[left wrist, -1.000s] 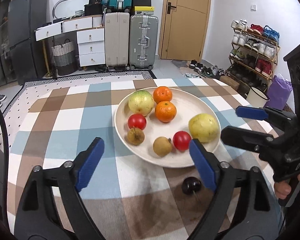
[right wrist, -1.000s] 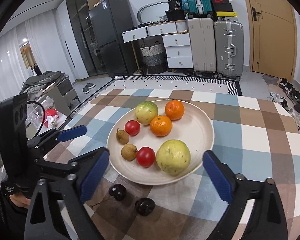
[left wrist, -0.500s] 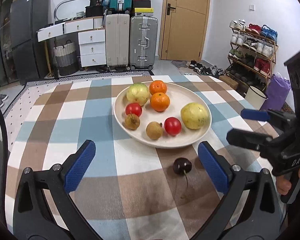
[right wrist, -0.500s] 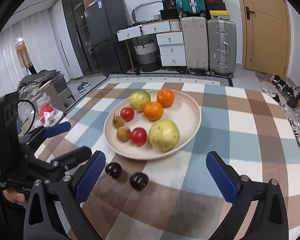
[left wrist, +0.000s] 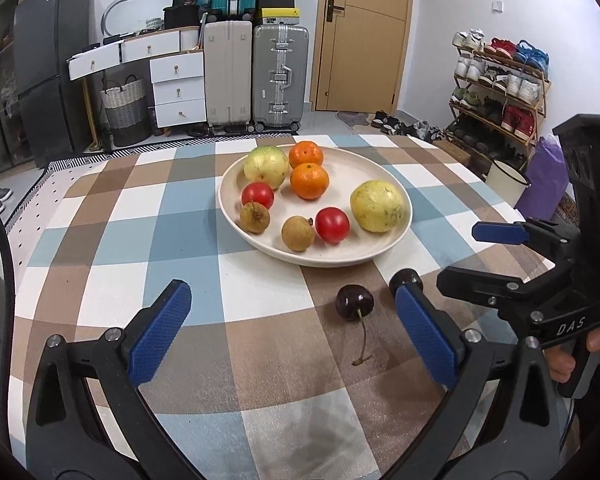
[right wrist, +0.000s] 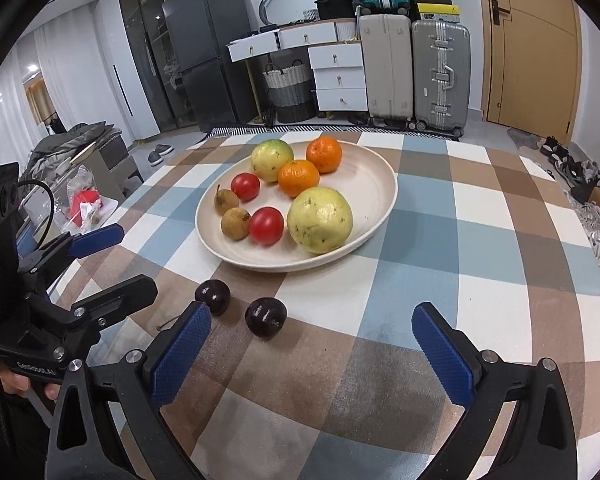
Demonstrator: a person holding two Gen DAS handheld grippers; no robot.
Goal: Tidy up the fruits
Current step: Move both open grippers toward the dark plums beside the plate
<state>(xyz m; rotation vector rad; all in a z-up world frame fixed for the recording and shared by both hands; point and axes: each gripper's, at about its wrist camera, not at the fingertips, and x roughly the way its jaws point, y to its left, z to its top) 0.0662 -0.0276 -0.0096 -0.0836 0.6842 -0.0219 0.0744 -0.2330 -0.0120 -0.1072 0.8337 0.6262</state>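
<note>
A cream plate point(left wrist: 380, 168) point(right wrist: 374, 178) on the checked tablecloth holds two guavas point(left wrist: 377, 205), two oranges point(left wrist: 309, 181), two tomatoes point(left wrist: 332, 225) and two brown longans point(left wrist: 297, 233). Two dark cherries lie on the cloth in front of the plate: one with a stem point(left wrist: 354, 302) point(right wrist: 213, 296), the other point(right wrist: 265, 317) partly hidden behind my left finger point(left wrist: 405, 279). My left gripper point(left wrist: 292, 336) is open and empty, short of the cherries. My right gripper point(right wrist: 312, 354) is open and empty, also short of them.
The checked cloth point(left wrist: 100, 248) covers the table. Suitcases point(left wrist: 280, 76), white drawers point(left wrist: 176, 84) and a door stand beyond the far edge. A shoe rack point(left wrist: 496, 92) is at the right. Each gripper shows in the other's view point(left wrist: 540, 272) point(right wrist: 60, 280).
Both grippers have pulled back from the plate toward the table's near edge. The plate now looks farther away and both cherries lie ahead of the fingertips. Both stayed open.
</note>
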